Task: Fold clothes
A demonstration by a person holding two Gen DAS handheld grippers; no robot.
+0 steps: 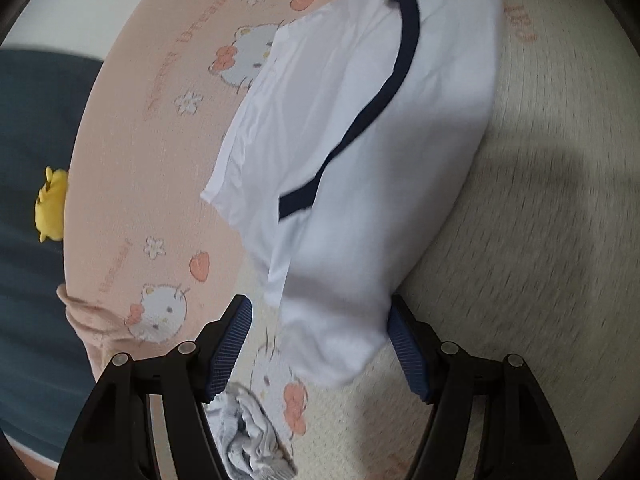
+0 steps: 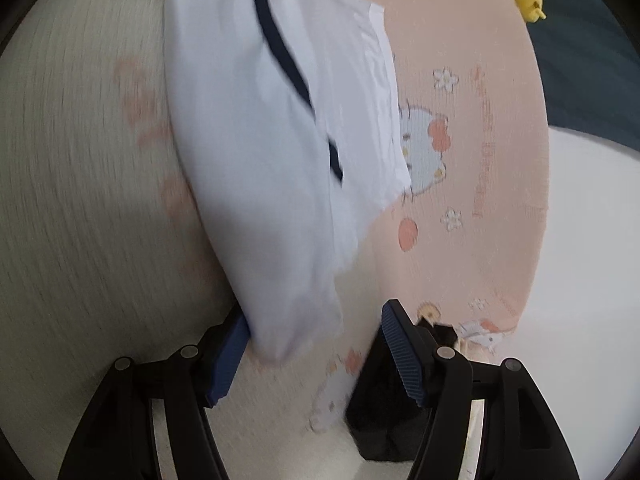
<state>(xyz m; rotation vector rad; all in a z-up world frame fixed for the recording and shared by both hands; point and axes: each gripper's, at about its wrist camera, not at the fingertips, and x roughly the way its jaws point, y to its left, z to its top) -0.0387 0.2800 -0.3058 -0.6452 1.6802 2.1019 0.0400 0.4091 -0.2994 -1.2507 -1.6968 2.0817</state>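
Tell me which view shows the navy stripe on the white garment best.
The left wrist view: the navy stripe runs sharp and unbroken from end to end across the white garment. The right wrist view shows the same stripe blurred, with its top cut off at the frame edge.

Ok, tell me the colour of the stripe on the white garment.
Dark navy stripe on the white garment; clearest in the left wrist view.

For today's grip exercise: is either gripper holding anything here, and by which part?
Nothing is clamped. Both the left gripper and right gripper are open, jaws wide around the near end of the white garment, one pad touching it.
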